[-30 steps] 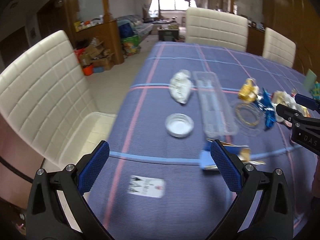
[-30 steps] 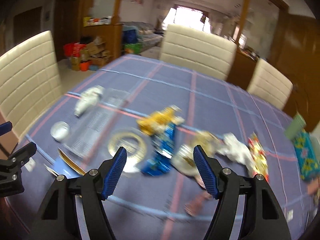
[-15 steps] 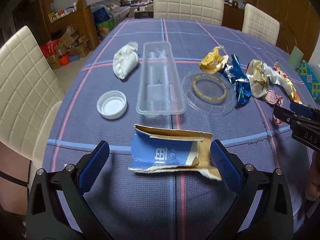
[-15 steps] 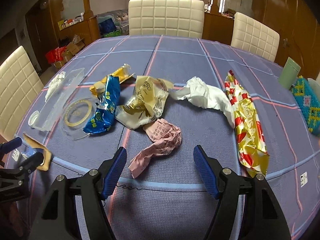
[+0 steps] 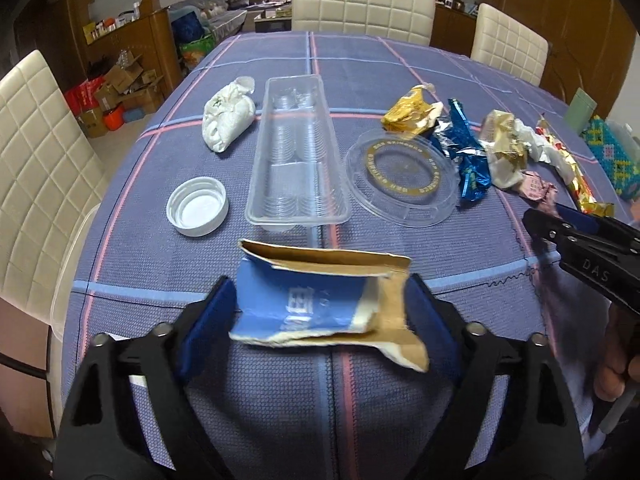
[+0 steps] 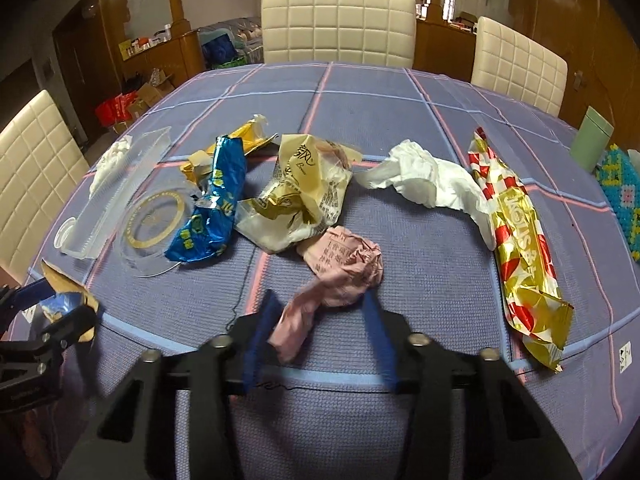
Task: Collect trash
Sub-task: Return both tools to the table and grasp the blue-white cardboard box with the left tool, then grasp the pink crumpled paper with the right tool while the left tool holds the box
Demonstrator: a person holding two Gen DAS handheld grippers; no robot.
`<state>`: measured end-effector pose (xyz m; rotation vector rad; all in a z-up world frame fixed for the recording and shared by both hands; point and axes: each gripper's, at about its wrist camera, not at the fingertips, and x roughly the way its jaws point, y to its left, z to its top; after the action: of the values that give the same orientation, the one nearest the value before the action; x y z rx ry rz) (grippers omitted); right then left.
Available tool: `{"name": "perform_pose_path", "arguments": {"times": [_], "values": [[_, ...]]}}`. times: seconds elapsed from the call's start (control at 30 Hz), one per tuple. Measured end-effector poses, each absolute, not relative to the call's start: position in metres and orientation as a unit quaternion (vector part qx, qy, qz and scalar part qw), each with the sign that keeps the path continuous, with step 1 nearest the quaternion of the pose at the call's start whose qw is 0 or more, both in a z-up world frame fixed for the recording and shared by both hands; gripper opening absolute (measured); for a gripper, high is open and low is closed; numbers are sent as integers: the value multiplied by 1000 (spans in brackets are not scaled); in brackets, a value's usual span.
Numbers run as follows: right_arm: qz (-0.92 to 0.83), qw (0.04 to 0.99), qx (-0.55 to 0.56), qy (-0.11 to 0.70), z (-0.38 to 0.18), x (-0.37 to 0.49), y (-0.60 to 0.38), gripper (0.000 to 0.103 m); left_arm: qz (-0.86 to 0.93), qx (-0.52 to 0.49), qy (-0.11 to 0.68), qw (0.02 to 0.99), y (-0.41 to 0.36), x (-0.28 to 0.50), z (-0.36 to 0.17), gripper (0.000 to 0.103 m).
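Crumpling pink paper wrapper [image 6: 340, 268], torn cardboard [image 5: 320, 300]

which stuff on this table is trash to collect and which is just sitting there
Trash to collect:
torn blue cardboard
pink crumpled paper
white cap
clear plastic tray
round clear lid
blue foil wrapper
red and gold wrapper
white tissue

Just sitting there:
green cup
beaded box
chairs

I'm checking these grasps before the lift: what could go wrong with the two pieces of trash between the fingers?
1. The left gripper has just been closing on the torn blue cardboard; squeezed edgewise, the flat piece may buckle and slip out.
2. The right gripper has been closing around the pink crumpled wrapper; gripping only its thin tail could let the bulk sag or pull free.
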<state>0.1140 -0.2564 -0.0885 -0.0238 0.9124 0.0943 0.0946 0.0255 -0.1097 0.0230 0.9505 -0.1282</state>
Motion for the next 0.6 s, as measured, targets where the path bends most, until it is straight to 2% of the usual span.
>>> {"name": "perform_pose_path", "arguments": {"times": [0.07,0.1,0.6], "values": [[49,898,-13,438,-88,112,-254,20,-63,13,455,888,24,93,-109,82],[50,898,-12,437,-88,111,-253,11,-64,13,454,889,23,93,-109,81],[62,913,-5,403,-63,90,-252,8,-63,13,410,910,25,75,-82,80]]}}
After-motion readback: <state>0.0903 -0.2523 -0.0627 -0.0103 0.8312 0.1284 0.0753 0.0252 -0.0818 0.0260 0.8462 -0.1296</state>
